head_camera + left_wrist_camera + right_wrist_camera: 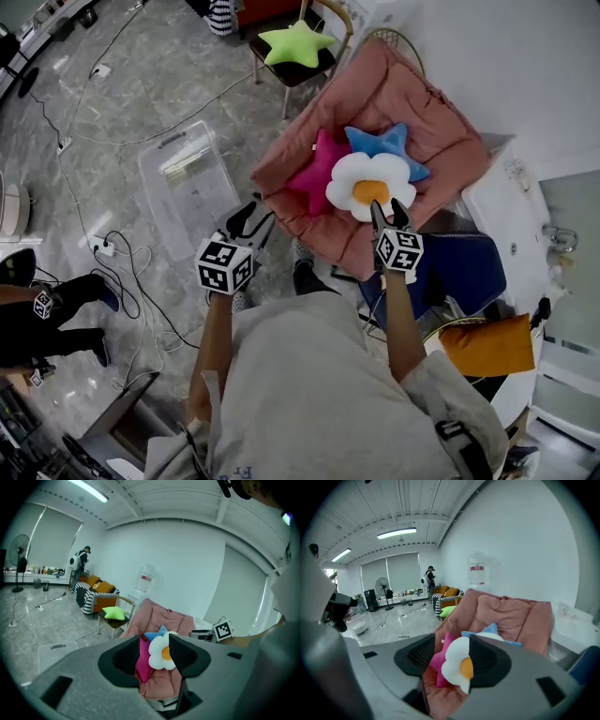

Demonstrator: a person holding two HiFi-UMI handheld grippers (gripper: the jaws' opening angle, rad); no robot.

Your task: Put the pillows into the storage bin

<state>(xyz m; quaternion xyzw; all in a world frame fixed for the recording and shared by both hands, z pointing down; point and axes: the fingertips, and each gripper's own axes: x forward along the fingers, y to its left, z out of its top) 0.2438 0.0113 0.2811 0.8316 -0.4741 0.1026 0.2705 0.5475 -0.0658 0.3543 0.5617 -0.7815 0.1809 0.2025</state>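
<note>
Three pillows lie on a pink padded lounger (422,112): a magenta star (319,173), a blue star (389,145) and a white flower with an orange centre (370,186). A green star pillow (295,42) rests on a chair further off. The clear storage bin (187,183) stands on the floor left of the lounger. My left gripper (253,217) is open and empty, between bin and lounger. My right gripper (391,212) is open at the flower's near edge; the flower (457,663) shows between its jaws, unpressed. The left gripper view shows the same pillows (160,652) further off.
A wooden chair (309,70) carries the green star. Cables and a power strip (103,248) trail over the floor left of the bin. A blue seat (469,267), an orange cushion (487,345) and a white table (511,220) crowd the right. A person's legs (56,314) are at the left.
</note>
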